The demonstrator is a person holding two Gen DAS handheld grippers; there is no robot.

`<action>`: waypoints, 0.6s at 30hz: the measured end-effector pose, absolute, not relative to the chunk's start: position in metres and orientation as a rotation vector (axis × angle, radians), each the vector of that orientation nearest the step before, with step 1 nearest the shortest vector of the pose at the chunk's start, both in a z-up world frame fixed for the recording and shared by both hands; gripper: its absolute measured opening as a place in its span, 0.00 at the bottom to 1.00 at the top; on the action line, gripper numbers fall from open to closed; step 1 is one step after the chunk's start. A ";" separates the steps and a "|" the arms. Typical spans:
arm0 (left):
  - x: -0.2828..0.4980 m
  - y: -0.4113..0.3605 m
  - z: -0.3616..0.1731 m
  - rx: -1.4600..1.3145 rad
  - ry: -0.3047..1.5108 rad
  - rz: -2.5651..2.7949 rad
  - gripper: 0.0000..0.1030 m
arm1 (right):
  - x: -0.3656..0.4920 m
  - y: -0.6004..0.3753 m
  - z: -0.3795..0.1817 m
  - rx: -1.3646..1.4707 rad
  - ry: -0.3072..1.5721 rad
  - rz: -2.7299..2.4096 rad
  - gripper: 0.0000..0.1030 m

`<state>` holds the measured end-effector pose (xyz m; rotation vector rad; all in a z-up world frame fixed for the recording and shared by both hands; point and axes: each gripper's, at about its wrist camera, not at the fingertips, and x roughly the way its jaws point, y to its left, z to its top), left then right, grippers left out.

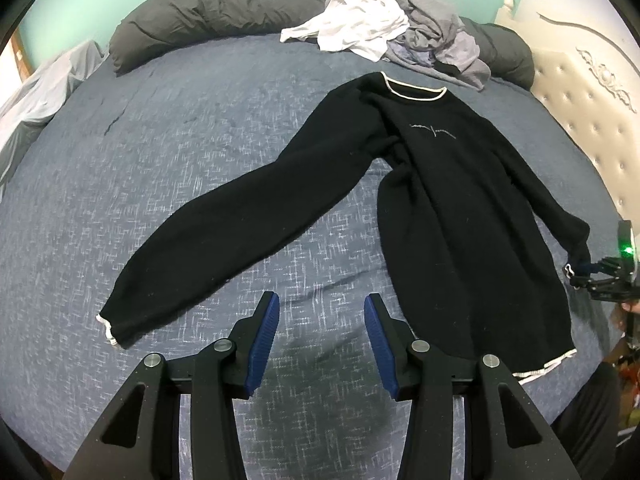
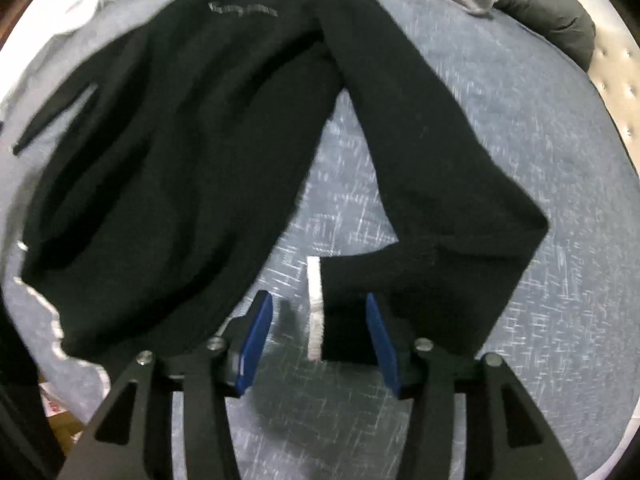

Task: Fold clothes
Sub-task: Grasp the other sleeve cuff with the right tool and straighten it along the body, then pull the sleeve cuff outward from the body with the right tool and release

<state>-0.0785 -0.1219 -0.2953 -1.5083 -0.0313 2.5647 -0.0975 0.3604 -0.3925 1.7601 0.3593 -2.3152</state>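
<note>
A black long-sleeved sweater (image 1: 452,184) with white trim lies face up on the blue bedspread (image 1: 180,140). Its left sleeve (image 1: 240,220) stretches out toward the near left, cuff (image 1: 108,328) flat on the bed. My left gripper (image 1: 320,340) is open and empty above the bedspread between that sleeve and the body. In the right wrist view the sweater (image 2: 180,160) fills the left, and its right sleeve (image 2: 432,184) bends back so its white cuff (image 2: 315,308) lies between the open fingers of my right gripper (image 2: 316,340). The right gripper also shows in the left wrist view (image 1: 588,276) at the sleeve end.
A pile of white and grey clothes (image 1: 384,36) lies at the far side of the bed beside a dark rolled duvet (image 1: 208,20). A tufted cream headboard (image 1: 592,120) stands at the right. A person's dark-clothed leg (image 1: 592,420) is at the near right.
</note>
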 end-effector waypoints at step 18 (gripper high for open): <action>-0.074 -0.136 -0.308 -1.551 -0.055 2.564 0.47 | -0.079 0.447 -0.328 1.519 0.070 -2.599 0.03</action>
